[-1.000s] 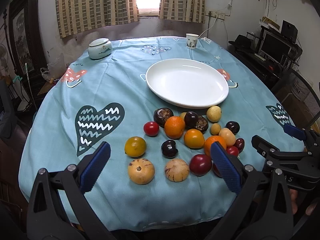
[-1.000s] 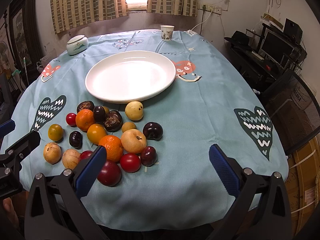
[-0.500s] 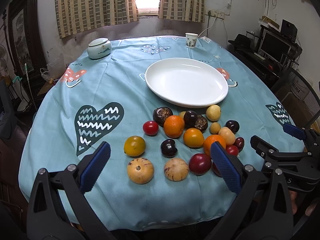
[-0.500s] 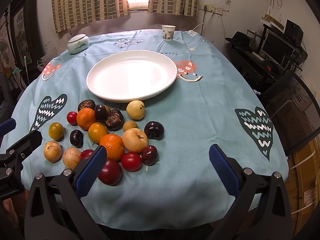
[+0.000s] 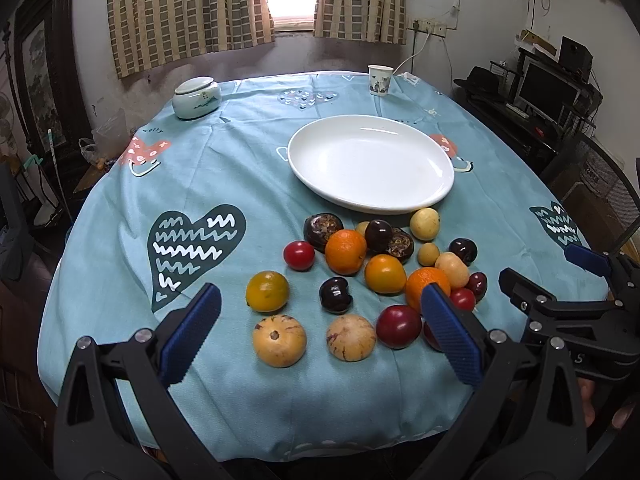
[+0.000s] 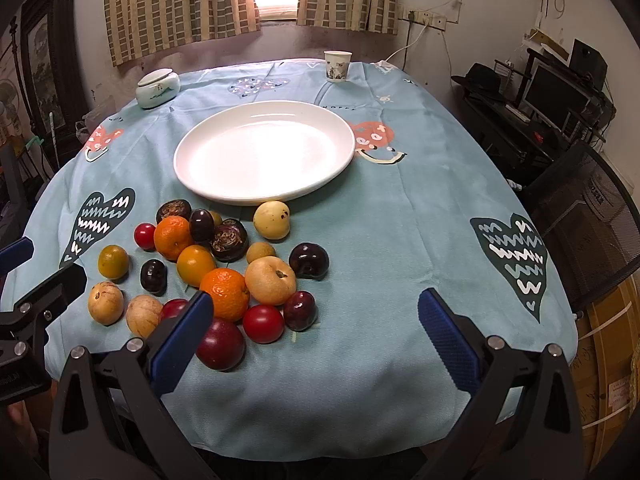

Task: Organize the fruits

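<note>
Several fruits lie in a loose heap on the blue tablecloth in front of a big white plate [image 5: 370,164] [image 6: 264,152], which holds nothing. Among them are oranges [image 5: 345,251] [image 6: 225,293], dark plums [image 5: 335,294] [image 6: 309,260], red ones [image 5: 398,326] [image 6: 263,323] and two tan round fruits [image 5: 279,340] [image 5: 351,337]. My left gripper [image 5: 318,334] hangs open above the near edge of the heap, nothing between its blue pads. My right gripper [image 6: 312,338] is open too, low at the table's near edge, its left pad over the red fruits.
A lidded white jar [image 5: 197,97] [image 6: 157,88] and a paper cup [image 5: 379,79] [image 6: 337,65] stand at the far side of the round table. A desk with a monitor [image 5: 548,92] and a mesh chair [image 6: 588,216] are to the right.
Both grippers have risen and drawn back very slightly, so the table sits a touch lower in view. No fruit has moved and both stay open.
</note>
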The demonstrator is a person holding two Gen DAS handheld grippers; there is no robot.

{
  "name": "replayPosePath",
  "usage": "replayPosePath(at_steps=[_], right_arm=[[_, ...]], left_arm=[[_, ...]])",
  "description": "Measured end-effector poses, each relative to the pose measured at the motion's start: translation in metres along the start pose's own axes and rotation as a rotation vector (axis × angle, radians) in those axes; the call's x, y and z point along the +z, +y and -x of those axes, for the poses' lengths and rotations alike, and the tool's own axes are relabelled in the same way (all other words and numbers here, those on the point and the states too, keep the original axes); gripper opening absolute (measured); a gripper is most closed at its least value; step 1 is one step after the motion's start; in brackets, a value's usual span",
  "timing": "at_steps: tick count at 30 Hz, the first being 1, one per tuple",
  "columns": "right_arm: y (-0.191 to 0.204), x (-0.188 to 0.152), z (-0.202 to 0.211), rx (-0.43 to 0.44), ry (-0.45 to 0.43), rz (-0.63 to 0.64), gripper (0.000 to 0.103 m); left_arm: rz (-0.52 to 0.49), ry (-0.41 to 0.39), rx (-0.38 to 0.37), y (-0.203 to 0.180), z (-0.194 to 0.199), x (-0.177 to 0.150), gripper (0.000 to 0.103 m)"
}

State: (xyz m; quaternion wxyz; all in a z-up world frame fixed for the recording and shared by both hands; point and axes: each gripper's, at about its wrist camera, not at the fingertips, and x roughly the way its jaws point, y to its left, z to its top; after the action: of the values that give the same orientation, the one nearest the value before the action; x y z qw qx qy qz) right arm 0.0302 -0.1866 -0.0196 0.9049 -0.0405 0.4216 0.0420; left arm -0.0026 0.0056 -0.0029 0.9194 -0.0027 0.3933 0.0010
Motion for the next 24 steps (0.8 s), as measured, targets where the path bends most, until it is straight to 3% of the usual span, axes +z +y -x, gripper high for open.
replayPosePath(at_steps=[3, 7, 11, 15, 17, 19, 22, 24], right_arm=[[-0.004, -0.001, -0.001, 0.017, 0.001, -0.008, 0.102], [-0.019, -0.01, -0.014, 0.116, 0.057, -0.032, 0.102], [-0.022, -0.027, -0.004, 0.22, 0.009, -0.029, 0.102], [-0.002, -0.042, 0.005, 0.313, -0.014, 0.072, 0.099], [0.009, -0.045, 0.0, 0.345, 0.014, 0.113, 0.072], [0.02, -0.045, -0.009, 0.39, 0.052, 0.137, 0.059], [0.034, -0.048, -0.024, 0.392, 0.091, 0.166, 0.054], [0.039, -0.05, -0.033, 0.345, 0.088, 0.178, 0.053]], left_arm=[[0.004, 0.005, 0.006, 0.002, -0.001, -0.001, 0.101], [0.053, 0.019, 0.029, 0.026, -0.004, -0.006, 0.101], [0.115, 0.043, 0.1, 0.057, -0.008, -0.017, 0.101], [0.126, 0.109, 0.108, 0.071, -0.018, -0.038, 0.101], [0.118, 0.141, 0.104, 0.071, -0.023, -0.046, 0.101], [0.106, 0.17, 0.084, 0.067, -0.028, -0.054, 0.101], [0.09, 0.186, 0.061, 0.064, -0.03, -0.06, 0.101], [0.097, 0.195, 0.044, 0.064, -0.033, -0.062, 0.101]])
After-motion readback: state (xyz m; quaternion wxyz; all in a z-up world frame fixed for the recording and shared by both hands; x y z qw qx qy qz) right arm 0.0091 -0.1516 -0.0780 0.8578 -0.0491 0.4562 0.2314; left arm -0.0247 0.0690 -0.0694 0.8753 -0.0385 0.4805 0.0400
